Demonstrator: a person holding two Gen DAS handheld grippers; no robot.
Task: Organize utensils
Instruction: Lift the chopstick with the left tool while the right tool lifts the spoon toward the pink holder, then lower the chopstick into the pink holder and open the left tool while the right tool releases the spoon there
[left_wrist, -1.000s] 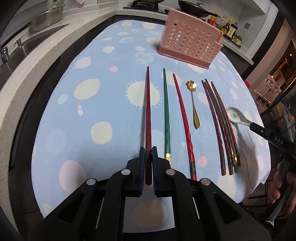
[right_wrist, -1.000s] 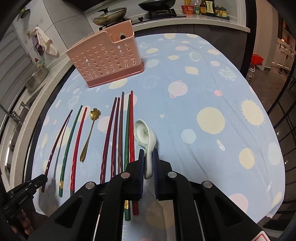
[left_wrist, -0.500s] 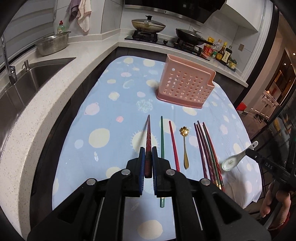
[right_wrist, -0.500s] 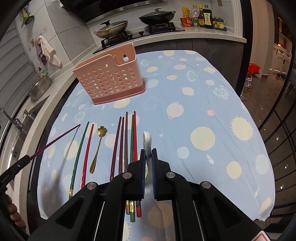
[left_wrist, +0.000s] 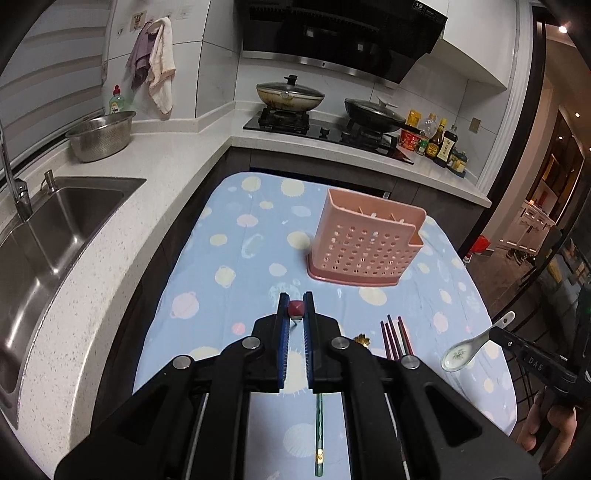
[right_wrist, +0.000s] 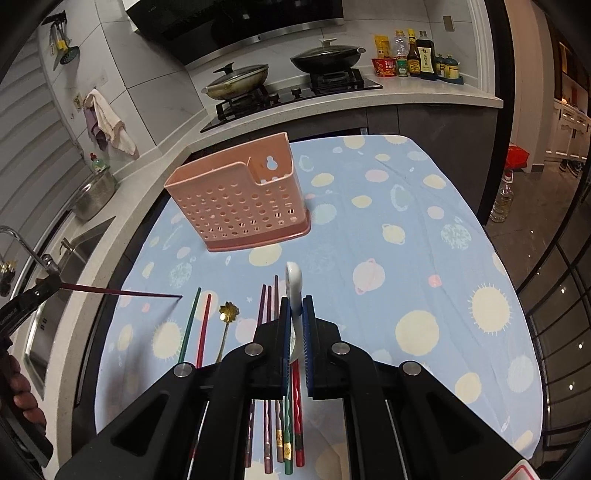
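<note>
My left gripper (left_wrist: 296, 301) is shut on a dark red chopstick (left_wrist: 296, 309), seen end-on and held in the air; it also shows in the right wrist view (right_wrist: 122, 292). My right gripper (right_wrist: 296, 303) is shut on a white ceramic spoon (right_wrist: 294, 284), lifted above the cloth; the spoon also shows in the left wrist view (left_wrist: 476, 341). A pink perforated utensil holder (left_wrist: 364, 245) stands upright on the blue spotted tablecloth (right_wrist: 406, 240). On the cloth lie a green chopstick (right_wrist: 189, 325), a red chopstick (right_wrist: 204, 326), a gold flower spoon (right_wrist: 227, 321) and a bunch of several chopsticks (right_wrist: 284, 424).
A steel sink (left_wrist: 44, 236) and a metal bowl (left_wrist: 100, 134) are on the counter to the left. A stove with two lidded pans (left_wrist: 290, 94) and sauce bottles (left_wrist: 439, 142) stand behind the table. A dark railing (right_wrist: 554, 295) is at the right.
Both grippers have risen and tilted up from the cloth, the left carrying the dark red chopstick and the right carrying the white spoon. The views now take in the kitchen wall and stove.
</note>
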